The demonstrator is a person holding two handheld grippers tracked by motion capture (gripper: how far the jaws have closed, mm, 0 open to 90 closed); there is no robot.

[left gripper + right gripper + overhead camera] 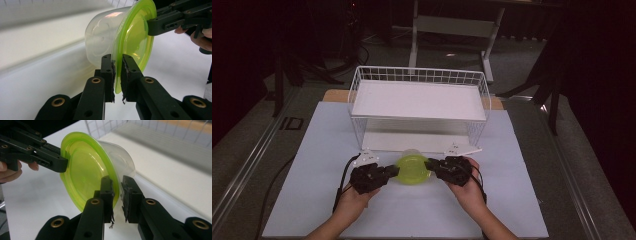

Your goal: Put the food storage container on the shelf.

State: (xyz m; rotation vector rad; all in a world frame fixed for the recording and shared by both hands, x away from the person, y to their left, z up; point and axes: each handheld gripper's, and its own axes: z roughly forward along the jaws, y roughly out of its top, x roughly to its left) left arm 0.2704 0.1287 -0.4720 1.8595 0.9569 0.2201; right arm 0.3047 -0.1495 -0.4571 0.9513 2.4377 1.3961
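Left tongs [117, 75] and right tongs [117, 195] are each pinching closed on opposite rim edges of the lidded green container [413, 169], holding it tilted above the desk [312, 200] before the wire rack [419, 100]; placement is pending.

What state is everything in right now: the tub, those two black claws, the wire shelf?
Container: green lid on, tipped on its side, gripped at the rim from both sides.
Left gripper: fingers shut on the container's rim.
Right gripper: fingers shut on the opposite rim.
Wire rack: upright; both shelves hold nothing.
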